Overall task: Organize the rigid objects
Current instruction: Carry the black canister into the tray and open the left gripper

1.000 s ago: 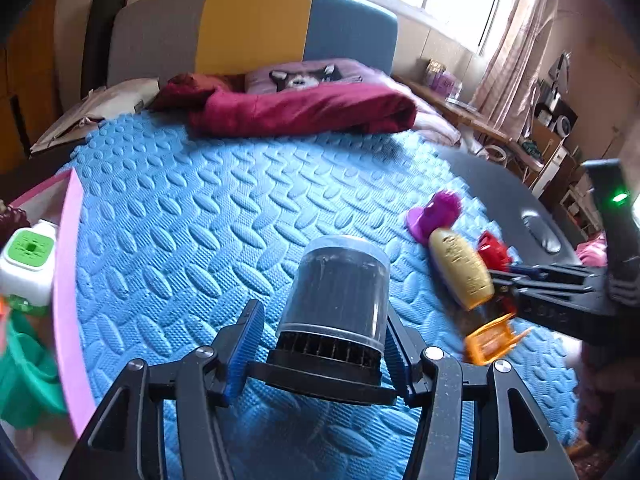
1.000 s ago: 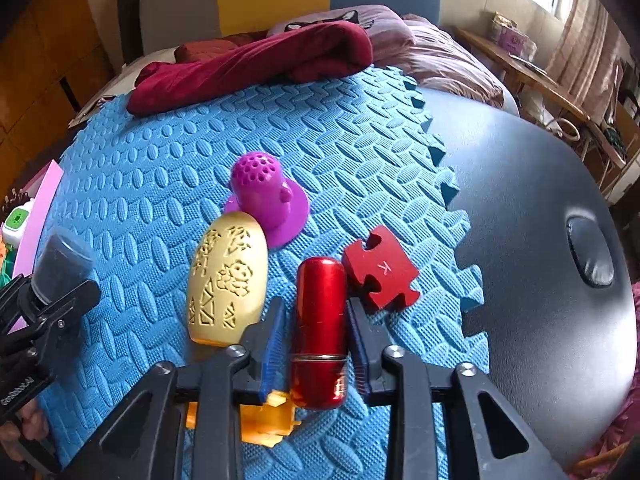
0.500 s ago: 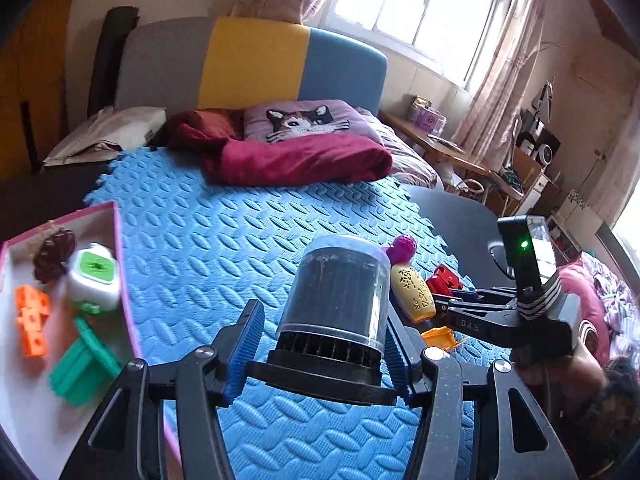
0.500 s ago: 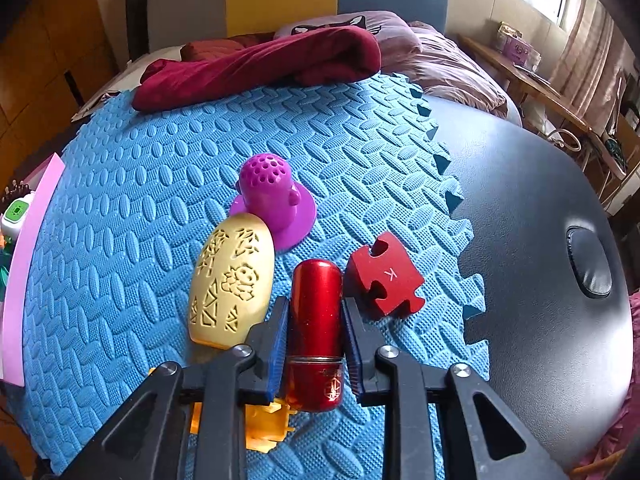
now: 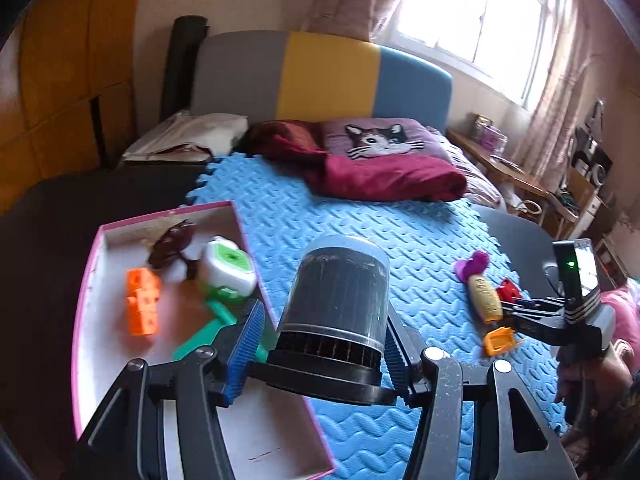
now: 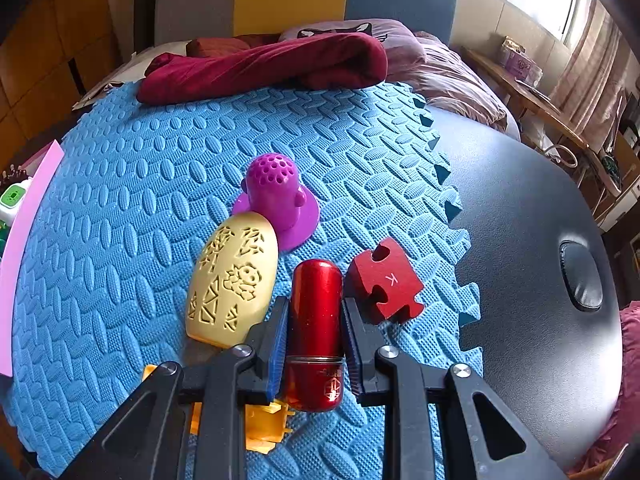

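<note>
My left gripper (image 5: 320,342) is shut on a dark cylindrical jar (image 5: 338,296) by its wide black base, held in the air beside the pink-walled box (image 5: 240,224). Inside that box lie an orange block (image 5: 142,302), a green-and-white cube (image 5: 228,268), a green piece (image 5: 208,328) and a dark brown item (image 5: 172,242). My right gripper (image 6: 314,336) is shut on a red metal cylinder (image 6: 316,328) low over the blue foam mat (image 6: 120,208). Next to it lie a yellow patterned oval (image 6: 232,284), a purple perforated stand (image 6: 276,196), a red puzzle piece (image 6: 386,286) and an orange piece (image 6: 264,426).
A maroon blanket (image 6: 264,68) and a cat-print pillow (image 5: 380,140) lie at the mat's far end by the grey, yellow and blue headboard (image 5: 320,76). Black padded surface (image 6: 532,240) borders the mat on the right. A hand (image 5: 588,384) holds the right gripper (image 5: 516,308).
My left gripper has risen and swung left with the jar, bringing the whole pink box into view beneath it. The right gripper stays put, still clamped on the red cylinder.
</note>
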`<state>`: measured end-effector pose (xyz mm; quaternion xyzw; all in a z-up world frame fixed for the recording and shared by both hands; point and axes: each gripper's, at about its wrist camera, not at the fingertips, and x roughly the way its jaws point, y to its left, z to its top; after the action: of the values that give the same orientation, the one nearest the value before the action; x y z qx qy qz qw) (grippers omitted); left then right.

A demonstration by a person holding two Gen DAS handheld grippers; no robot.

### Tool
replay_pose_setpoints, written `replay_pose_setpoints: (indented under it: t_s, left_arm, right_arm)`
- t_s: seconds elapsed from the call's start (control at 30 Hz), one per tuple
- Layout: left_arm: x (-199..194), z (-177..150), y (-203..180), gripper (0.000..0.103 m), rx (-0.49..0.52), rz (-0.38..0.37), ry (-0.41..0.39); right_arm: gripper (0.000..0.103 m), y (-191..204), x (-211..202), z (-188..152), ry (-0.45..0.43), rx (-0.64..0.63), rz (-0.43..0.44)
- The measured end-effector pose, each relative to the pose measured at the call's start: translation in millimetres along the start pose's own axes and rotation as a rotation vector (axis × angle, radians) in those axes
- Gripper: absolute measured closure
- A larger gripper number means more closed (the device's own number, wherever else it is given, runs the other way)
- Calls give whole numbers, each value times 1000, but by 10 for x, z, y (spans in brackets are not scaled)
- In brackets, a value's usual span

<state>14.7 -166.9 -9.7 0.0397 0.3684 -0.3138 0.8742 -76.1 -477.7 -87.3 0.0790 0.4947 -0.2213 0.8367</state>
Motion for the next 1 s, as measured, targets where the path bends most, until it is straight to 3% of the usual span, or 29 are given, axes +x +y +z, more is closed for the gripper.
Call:
replay_pose_setpoints:
  t_s: [0.7, 1.0]
  left_arm:
    - [-94, -132, 401, 45, -72, 62, 20]
    - [-318, -227, 937, 45, -153, 138, 16]
  right_arm:
    - [78, 15, -13, -2, -7, -25, -13]
    - [78, 27, -19, -5, -8, -32, -20]
